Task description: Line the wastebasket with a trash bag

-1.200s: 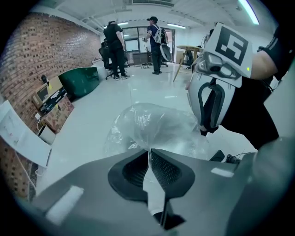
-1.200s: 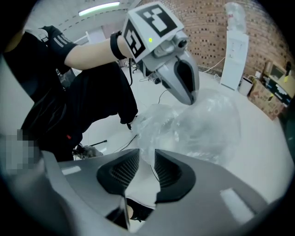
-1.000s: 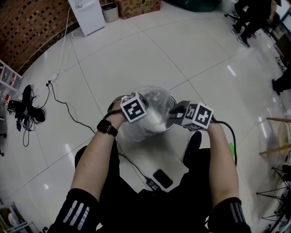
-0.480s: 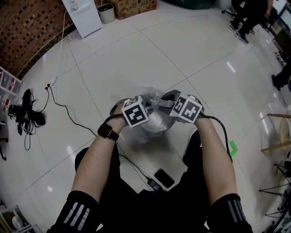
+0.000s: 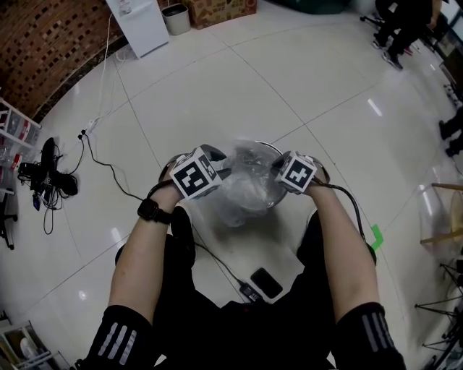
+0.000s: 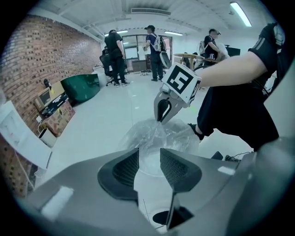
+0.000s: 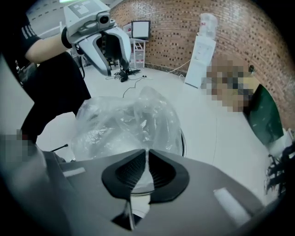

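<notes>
Over the wastebasket (image 7: 183, 140), right gripper (image 7: 147, 154) just closed on the clear trash bag (image 7: 124, 122), left gripper (image 6: 149, 154) just parted, gripping nothing

The head view is bright and evenly lit from overhead. The glossy white floor (image 5: 239, 79) throws small hot glare spots at 2 o'clock and 8 o'clock, and shadows under the person are soft and faint. Fisheye distortion bends the tile seams and curves the brick wall (image 5: 43, 50) at 10 o'clock. In the left gripper view a ceiling strip light (image 6: 241, 13) burns out at 1 o'clock. A black vignette rings the frame, and the nearest foreground at 6 o'clock is out of focus. The right gripper view is dimmer, with heavy dark corners. The clear trash bag (image 7: 124, 122) at its centre shows crisp white highlights on its creases.
</notes>
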Available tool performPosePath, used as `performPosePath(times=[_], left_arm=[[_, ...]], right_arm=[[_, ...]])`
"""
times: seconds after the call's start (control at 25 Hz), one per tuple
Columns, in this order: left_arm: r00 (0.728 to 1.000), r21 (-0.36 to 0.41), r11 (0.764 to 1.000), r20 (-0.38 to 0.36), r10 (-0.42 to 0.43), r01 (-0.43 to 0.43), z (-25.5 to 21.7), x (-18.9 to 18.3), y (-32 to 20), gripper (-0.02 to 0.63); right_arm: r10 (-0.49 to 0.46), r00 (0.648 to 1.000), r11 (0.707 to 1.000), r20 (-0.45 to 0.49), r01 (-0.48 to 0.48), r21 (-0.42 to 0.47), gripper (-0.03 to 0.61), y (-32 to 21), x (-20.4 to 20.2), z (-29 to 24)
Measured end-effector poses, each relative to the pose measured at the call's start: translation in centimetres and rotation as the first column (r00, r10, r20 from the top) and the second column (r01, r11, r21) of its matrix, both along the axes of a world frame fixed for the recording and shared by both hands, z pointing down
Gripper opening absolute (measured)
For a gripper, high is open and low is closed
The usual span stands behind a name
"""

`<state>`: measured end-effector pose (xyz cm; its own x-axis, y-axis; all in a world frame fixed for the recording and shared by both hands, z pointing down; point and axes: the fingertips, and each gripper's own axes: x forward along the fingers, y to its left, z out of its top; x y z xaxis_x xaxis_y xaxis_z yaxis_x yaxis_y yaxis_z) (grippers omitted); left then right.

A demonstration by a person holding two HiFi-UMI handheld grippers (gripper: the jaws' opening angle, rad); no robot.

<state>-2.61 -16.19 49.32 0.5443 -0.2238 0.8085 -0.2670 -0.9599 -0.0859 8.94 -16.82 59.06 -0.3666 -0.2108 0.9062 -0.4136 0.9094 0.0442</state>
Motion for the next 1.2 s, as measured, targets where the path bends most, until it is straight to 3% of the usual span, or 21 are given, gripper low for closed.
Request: performPosePath(times=[0.16, 0.32, 0.44, 0.6, 0.76, 0.92, 1.04, 1.2], left_arm=[[0.995, -0.072, 0.995, 0.066, -0.07, 0.075, 3.1, -4.2, -0.2, 0.156], [0.985, -0.126, 0.987, 0.154, -0.077, 0.097, 5.9, -7.7, 0.5, 0.168], [0.975, -0.136, 0.987, 0.216, -0.051, 0.082, 7.6, -8.7, 1.0, 0.183], [0.944, -0.14, 0.99, 0.326, 0.053, -0.007, 10.1, -8.2, 2.3, 0.226], [0.946, -0.121, 0.992, 0.314, 0.081, -0.044, 10.3, -5.8, 2.2, 0.241], [0.957, -0.131, 0.989, 0.271, 0.104, -0.07, 9.9, -3.8, 2.2, 0.239], [0.946, -0.154, 0.983, 0.289, 0.146, -0.104, 10.6, -3.5, 3.0, 0.167], [0.946, -0.12, 0.987, 0.294, 0.141, -0.11, 10.2, -3.2, 2.3, 0.057]], right_arm=[[-0.006, 0.999, 1.0, -0.038, 0.006, -0.011, 0.025, -0.7, 0.3, 2.4], [-0.08, 0.994, 0.996, -0.068, 0.082, 0.023, 0.025, -1.5, -1.9, 3.4], [-0.113, 0.986, 0.993, -0.119, 0.115, 0.009, 0.025, -1.6, -2.1, 5.0], [-0.18, 0.968, 0.984, -0.176, 0.179, -0.023, 0.025, -1.2, -2.5, 7.6], [-0.226, 0.952, 0.974, -0.205, 0.221, -0.044, 0.029, -0.6, -3.5, 9.5], [-0.212, 0.964, 0.977, -0.159, 0.207, -0.048, 0.032, -0.5, -4.3, 9.4], [-0.169, 0.978, 0.986, -0.12, 0.168, -0.016, 0.057, -1.3, -4.1, 7.9], [-0.133, 0.988, 0.991, -0.079, 0.135, 0.023, 0.112, -2.1, -3.5, 4.8]])
